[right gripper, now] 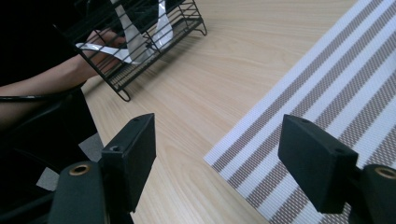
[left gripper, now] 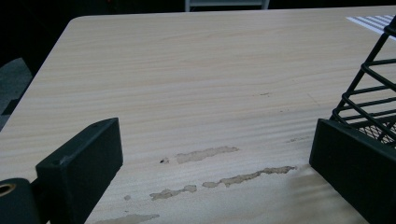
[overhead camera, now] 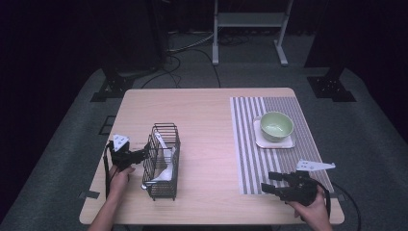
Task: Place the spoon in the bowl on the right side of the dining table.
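A black wire basket (overhead camera: 162, 161) with shiny spoons (overhead camera: 163, 166) inside is seen on the wooden surface (overhead camera: 207, 144), at about 8 o'clock from its middle, and the left gripper (overhead camera: 139, 156) is held just beside the basket's 9 o'clock side with its jaws wide apart and nothing between them. The right gripper (overhead camera: 272, 185) is held at 5 o'clock over the corner of a striped mat (overhead camera: 276, 159), its jaws also apart and empty, with a green bowl (overhead camera: 276, 126) on a small plate (overhead camera: 274, 141) at 2 o'clock. The basket could be tipped or pushed along if it is bumped by a jaw, because it looks tall and light.

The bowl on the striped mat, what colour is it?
Pale green. The bowl sits on a small white square plate; the high view shows it best.
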`<state>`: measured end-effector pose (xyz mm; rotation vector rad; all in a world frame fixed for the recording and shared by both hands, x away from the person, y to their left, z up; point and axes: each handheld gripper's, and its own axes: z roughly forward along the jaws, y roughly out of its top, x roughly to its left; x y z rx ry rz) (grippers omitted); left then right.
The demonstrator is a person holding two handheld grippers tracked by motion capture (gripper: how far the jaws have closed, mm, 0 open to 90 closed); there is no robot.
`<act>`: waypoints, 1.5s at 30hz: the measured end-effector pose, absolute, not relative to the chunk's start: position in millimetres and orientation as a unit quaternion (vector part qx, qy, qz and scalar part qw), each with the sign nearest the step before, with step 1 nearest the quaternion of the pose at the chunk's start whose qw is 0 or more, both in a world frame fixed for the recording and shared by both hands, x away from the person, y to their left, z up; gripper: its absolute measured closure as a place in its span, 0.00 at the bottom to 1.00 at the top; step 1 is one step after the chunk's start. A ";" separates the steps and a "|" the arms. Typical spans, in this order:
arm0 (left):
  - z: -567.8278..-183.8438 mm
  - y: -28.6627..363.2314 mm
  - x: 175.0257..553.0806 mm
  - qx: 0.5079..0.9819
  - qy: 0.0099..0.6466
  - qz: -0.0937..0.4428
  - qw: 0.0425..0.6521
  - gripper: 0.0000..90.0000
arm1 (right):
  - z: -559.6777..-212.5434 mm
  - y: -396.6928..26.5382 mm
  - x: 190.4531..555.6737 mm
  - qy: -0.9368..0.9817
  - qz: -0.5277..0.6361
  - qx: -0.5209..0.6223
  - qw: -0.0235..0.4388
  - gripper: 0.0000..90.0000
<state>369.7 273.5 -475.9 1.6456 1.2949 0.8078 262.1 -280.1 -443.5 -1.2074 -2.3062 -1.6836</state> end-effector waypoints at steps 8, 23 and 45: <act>-475.9 273.2 369.8 0.662 0.518 0.325 0.433 0.02 | -432.4 -264.7 272.2 -0.752 -0.540 -0.377 0.027 0.29; -475.8 271.8 369.6 0.665 0.511 0.327 0.435 0.02 | -421.2 -230.4 282.3 -0.773 -0.526 -0.352 0.045 0.28; -475.9 271.9 369.6 0.666 0.511 0.327 0.434 0.02 | -390.1 -186.7 300.3 -0.780 -0.527 -0.327 0.091 0.28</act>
